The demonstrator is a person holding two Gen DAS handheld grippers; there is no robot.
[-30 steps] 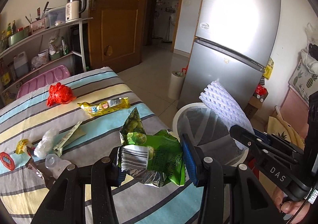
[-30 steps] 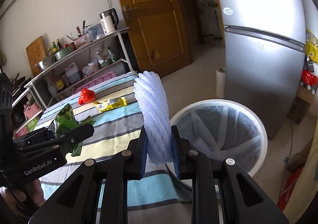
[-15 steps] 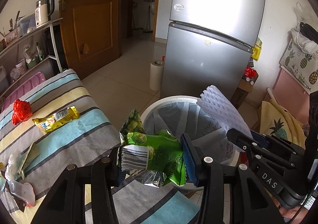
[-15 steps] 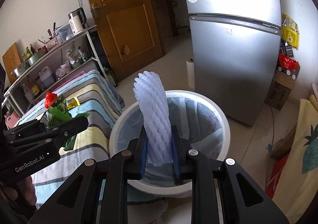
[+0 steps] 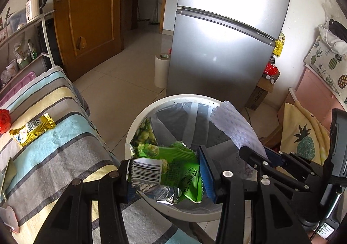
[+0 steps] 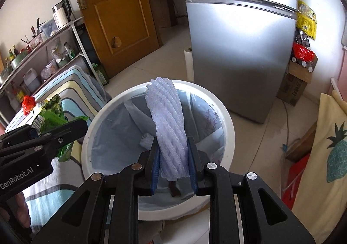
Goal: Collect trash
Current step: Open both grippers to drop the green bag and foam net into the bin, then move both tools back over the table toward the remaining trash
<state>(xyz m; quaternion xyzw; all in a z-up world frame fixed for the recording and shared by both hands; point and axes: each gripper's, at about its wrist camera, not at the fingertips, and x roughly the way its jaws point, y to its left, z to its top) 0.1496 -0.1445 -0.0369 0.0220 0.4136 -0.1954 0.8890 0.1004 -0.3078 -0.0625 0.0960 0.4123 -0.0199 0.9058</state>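
Now, in the left wrist view, the left gripper (image 5: 166, 175) has a crumpled green snack wrapper (image 5: 167, 166) between its fingers, the jaws partly apart and pressing on it from both sides. They have just been easing open a little, yet the wrapper has not dropped. Straight ahead of the fingertips and below them lies the mouth of the white trash bin (image 5: 138, 124), lined with a clear bag; the wrapper hangs over the near left part of that opening. Off to the left of the tongs is the striped tablecloth (image 5: 54, 150), where a yellow wrapper (image 5: 32, 129) and a red crumpled scrap (image 5: 4, 120) wait, both well apart from the jaws. To the right the other tongs cross the view, holding their foam over the bin.

Seen from the right wrist, the right gripper (image 6: 174, 161) is clamped on a white foam net sleeve (image 6: 167, 122), its jaws narrow and squeezing the lower end; these too have just been opening slightly with the foam between them. The sleeve's long axis runs up and away from the fingertips, tilted a little to the left, and nearly all of it stands over the bin's opening. The bin lies directly beneath and ahead of these tongs, so this hand looks the better centred of the two. The left tongs sit at the left, over the bin's rim beside the cloth.

The next step is probably a release; each item should fall inside, though the wrapper is nearer the rim.
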